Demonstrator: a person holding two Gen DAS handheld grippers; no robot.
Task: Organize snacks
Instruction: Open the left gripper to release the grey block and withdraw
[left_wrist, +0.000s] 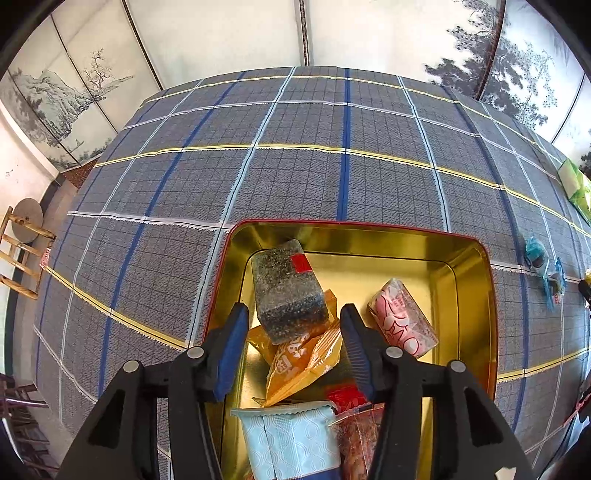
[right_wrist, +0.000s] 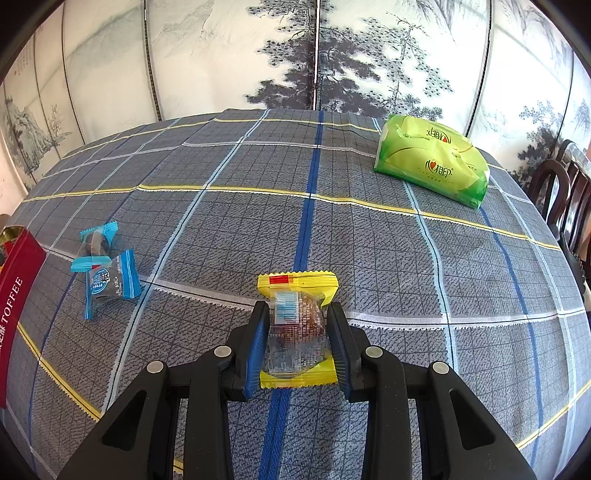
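In the left wrist view my left gripper (left_wrist: 294, 308) hangs open over a gold tin (left_wrist: 469, 280) with a red rim. A dark speckled bar (left_wrist: 286, 291) lies below the gap between the jaws, resting on an orange packet (left_wrist: 299, 365), and neither pad touches it. A pink packet (left_wrist: 402, 319), a pale blue packet (left_wrist: 291, 439) and a red-brown packet (left_wrist: 354, 432) also lie in the tin. In the right wrist view my right gripper (right_wrist: 298, 308) is shut on a yellow-edged clear snack packet (right_wrist: 297, 282) on the tablecloth.
Two blue wrapped candies (right_wrist: 110, 277) lie on the plaid cloth left of the right gripper, near the tin's red side (right_wrist: 14, 291). A green tissue pack (right_wrist: 432, 158) sits at the far right. Dark chairs (right_wrist: 561, 192) stand past the table's right edge, and painted screens stand behind.
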